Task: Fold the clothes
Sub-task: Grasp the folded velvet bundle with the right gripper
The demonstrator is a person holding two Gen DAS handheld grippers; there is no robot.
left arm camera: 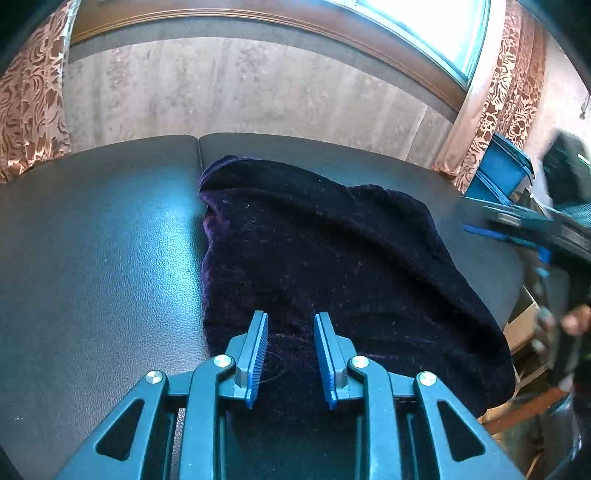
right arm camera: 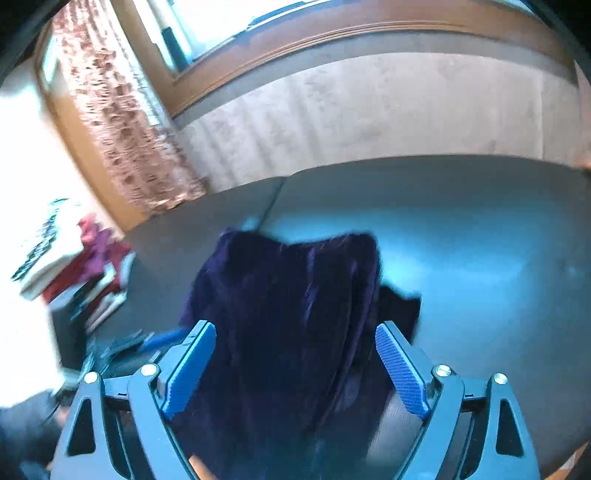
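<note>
A dark purple velvet garment (left arm camera: 332,266) lies on the black bench (left arm camera: 96,258). The left claw (left arm camera: 290,354) stands narrowly apart over its six o'clock edge, gripping nothing. The right claw (right arm camera: 295,363) gapes wide.

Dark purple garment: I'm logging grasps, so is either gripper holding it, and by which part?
Neither. The left gripper and right gripper stand open over the garment.

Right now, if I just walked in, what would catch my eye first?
A dark purple velvety garment lies crumpled in the middle of a black padded table. Two blue-padded grippers hang over its near edge: the left gripper with jaws narrowly parted, the right gripper spread wide. Behind the table, patterned curtains frame a bright window.
</note>
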